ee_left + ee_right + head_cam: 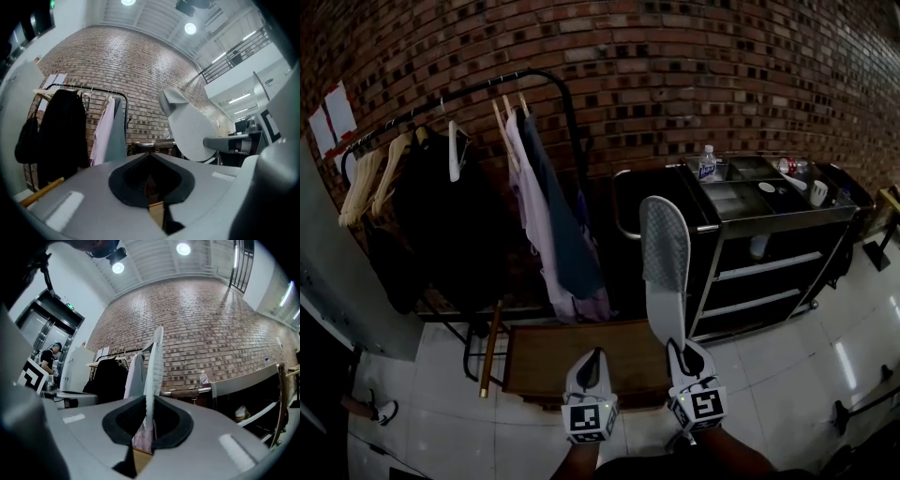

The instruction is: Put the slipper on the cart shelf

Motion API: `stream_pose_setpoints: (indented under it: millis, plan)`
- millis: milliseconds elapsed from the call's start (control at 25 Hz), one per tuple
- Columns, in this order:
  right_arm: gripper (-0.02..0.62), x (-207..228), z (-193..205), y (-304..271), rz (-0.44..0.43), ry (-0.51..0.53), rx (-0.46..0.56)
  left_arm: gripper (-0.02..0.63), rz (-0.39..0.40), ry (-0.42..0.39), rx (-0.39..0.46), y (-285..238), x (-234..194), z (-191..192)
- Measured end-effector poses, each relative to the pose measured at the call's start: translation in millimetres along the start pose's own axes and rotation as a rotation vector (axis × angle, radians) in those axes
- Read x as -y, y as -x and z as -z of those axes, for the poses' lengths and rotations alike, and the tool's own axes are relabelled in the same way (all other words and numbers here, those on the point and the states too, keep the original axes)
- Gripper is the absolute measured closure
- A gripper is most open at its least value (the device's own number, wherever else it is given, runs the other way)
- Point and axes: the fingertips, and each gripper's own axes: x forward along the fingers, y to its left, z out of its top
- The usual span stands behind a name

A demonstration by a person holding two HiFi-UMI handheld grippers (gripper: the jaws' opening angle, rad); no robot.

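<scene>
A long pale grey slipper [664, 272] stands upright, heel end down, with my right gripper [684, 352] shut on that end. In the right gripper view the slipper [153, 376] shows edge-on, rising from between the jaws of the right gripper [149, 401]. The left gripper view shows the slipper's textured sole [192, 129] to the right. My left gripper [592, 361] is beside it on the left, its jaws together and holding nothing [150, 157]. The black cart [769, 244] with its shelves [767, 265] stands beyond the slipper, to the right.
A water bottle [707, 162] and small items sit in the cart's top trays. A clothes rack [459, 103] with hanging garments stands at the left, against the brick wall. A low wooden bench [553, 361] lies below the grippers. A person [49, 357] stands far left.
</scene>
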Motion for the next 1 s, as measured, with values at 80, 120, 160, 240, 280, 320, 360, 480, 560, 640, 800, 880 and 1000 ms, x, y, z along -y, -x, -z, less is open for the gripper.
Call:
stream_pose_setpoints:
  millis: [80,120,160,240,280,320,360,480,560,640,800,880,1000]
  plan:
    - [0.554,7.5,0.5,3.2,0.010,0.006,-0.001,0.591,0.032,0.004,0.011,-2.9,9.5,-1.7]
    - [0.554,9.9,-0.5,3.8,0.011,0.005,0.002,0.591,0.049,0.004,0.009,-4.8,14.5,-1.1]
    - [0.554,11.6,-2.2,4.0,0.010,0.004,0.007,0.591,0.060,0.003,0.005,-7.0,18.9,-0.8]
    - [0.554,16.6,-3.1,5.0,0.011,0.003,0.013,0.590,0.068,-0.002,0.004,-11.2,26.2,-2.2]
    - [0.554,20.7,-1.2,6.2,0.014,-0.002,0.012,0.590,0.072,-0.005,0.003,-13.4,29.9,-0.9]
    - [0.554,25.6,1.3,7.5,0.018,-0.006,0.009,0.590,0.077,-0.007,0.000,-15.8,33.8,1.2]
    - [0.554,31.2,3.7,8.6,0.023,-0.011,0.005,0.590,0.082,-0.007,-0.002,-18.7,37.8,2.2]
    - [0.554,51.6,11.9,13.1,0.048,-0.011,-0.021,0.590,0.091,0.001,-0.019,-28.6,52.0,5.7]
    - [0.554,68.8,18.5,17.3,0.067,0.001,-0.038,0.590,0.105,0.008,-0.037,-37.5,64.2,14.9]
    - [0.554,86.9,25.5,22.2,0.080,0.006,-0.058,0.591,0.117,0.009,-0.048,-47.2,79.0,18.9]
    - [0.554,124.1,29.1,26.5,0.074,0.019,-0.060,0.589,0.138,0.006,-0.054,-75.6,112.8,30.3]
    - [0.554,151.2,38.1,28.6,0.078,0.029,-0.075,0.590,0.137,0.008,-0.062,-92.5,129.5,40.3]
    - [0.554,197.0,52.8,32.0,0.077,0.027,-0.101,0.589,0.131,0.021,-0.064,-119.7,157.0,47.1]
